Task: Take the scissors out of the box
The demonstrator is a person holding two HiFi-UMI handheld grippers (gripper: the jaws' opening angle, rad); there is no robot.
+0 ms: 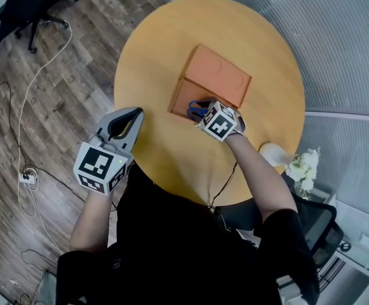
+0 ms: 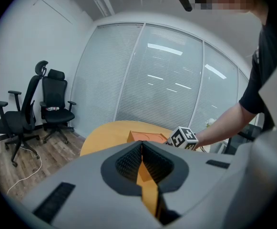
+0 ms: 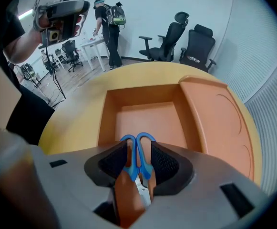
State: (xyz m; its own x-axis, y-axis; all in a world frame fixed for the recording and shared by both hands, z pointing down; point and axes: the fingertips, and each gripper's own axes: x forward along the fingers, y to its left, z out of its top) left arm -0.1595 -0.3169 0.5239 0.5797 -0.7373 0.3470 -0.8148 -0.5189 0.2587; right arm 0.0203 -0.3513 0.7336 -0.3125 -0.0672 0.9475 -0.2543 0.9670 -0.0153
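1. The round yellow table (image 1: 159, 62) is the biggest thing here. Only the box sits on it, so there is lots of room to work.

2. The orange box (image 3: 107, 118) sits near the middle of the table. Its lid lies flat behind it. I think it is open like that so a gripper can reach straight in.

3. The left gripper (image 1: 132, 116) hangs at the near edge of the table, well away from the box. Its jaws are pulled together so the tips meet. Only a thin slit shows behind them, and it holds nothing. It looks like it is just waiting out of the way.

4. The right gripper (image 3: 138, 147) points steeply down into the near end of the box. Its jaws are spread wide. One dark pad (image 3: 113, 161) is on each side of the scissors' handles. I do not think the pads are squeezing yet. It looks lined up to pinch the handles and lift.

5. The scissors (image 3: 130, 163) are inside the box, lying on its floor at the near end. The two blue handle loops sit right between the right gripper's pads, and the shiny blade points back toward the gripper. They are not out yet.

6. I can read no words or brand names anywhere. Each gripper has a cube (image 1: 220, 121) with black and white square patterns on it. The lid has only a curved line pressed into it.
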